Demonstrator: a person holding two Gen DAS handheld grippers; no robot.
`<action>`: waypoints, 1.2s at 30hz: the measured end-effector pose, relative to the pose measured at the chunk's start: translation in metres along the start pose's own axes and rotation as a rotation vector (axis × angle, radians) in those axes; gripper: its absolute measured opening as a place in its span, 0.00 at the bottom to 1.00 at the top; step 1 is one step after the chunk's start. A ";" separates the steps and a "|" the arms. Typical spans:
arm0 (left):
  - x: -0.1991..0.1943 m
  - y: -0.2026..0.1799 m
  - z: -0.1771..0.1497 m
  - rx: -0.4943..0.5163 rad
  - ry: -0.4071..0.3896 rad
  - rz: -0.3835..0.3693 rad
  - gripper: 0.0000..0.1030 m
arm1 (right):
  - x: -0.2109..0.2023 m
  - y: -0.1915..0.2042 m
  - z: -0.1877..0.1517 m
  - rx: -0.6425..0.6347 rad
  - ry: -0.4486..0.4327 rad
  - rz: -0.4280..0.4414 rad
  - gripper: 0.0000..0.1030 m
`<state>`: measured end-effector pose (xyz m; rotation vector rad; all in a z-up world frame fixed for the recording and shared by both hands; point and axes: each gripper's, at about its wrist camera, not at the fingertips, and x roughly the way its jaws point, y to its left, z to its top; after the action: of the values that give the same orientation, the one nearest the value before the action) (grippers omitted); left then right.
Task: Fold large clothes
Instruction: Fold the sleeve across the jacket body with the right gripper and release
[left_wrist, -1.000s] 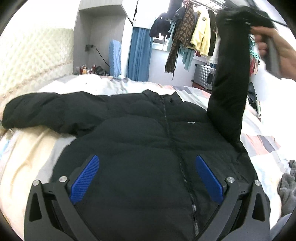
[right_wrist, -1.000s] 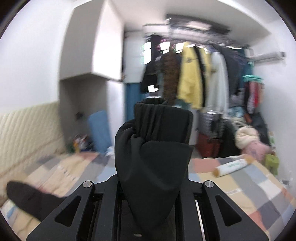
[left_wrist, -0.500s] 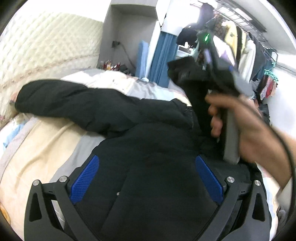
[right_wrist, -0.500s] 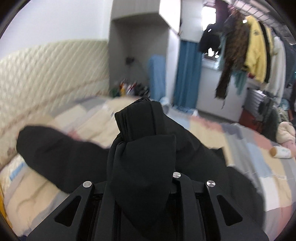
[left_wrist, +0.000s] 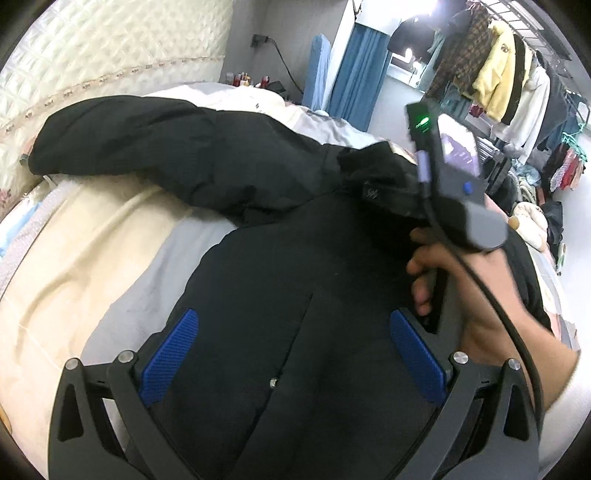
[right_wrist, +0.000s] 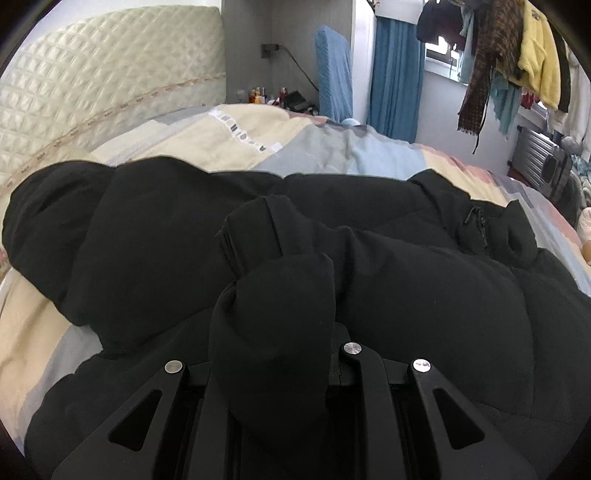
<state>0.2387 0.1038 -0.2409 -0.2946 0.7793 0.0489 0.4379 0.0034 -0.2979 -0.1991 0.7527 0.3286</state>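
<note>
The black padded jacket (left_wrist: 280, 280) lies spread on the patchwork bed cover (left_wrist: 92, 266). The right gripper (right_wrist: 273, 354) pinches 1 black sleeve cuff (right_wrist: 273, 295) over its chest; the left gripper (left_wrist: 291, 354) hovers spread above the hem.

black puffer jacket (left_wrist: 295, 295) | front up, spread on my bed | one sleeve (left_wrist: 122, 147) outstretched | other cuff (right_wrist: 273, 314) bunched over chest

right gripper fingers (right_wrist: 236, 373): hidden by sleeve cuff (right_wrist: 273, 314) | jacket (left_wrist: 295, 295) hem: cut off
</note>
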 end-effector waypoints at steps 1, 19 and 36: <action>-0.001 0.000 0.000 -0.003 0.001 -0.003 1.00 | -0.004 -0.001 0.002 -0.006 -0.002 0.010 0.20; -0.027 -0.030 -0.006 0.078 -0.052 -0.064 1.00 | -0.160 -0.075 -0.029 0.041 -0.137 -0.032 0.74; -0.020 -0.065 -0.016 0.140 -0.026 -0.086 1.00 | -0.201 -0.202 -0.113 0.235 -0.142 -0.166 0.74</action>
<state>0.2232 0.0384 -0.2216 -0.1937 0.7396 -0.0824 0.3022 -0.2623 -0.2270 -0.0158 0.6241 0.0936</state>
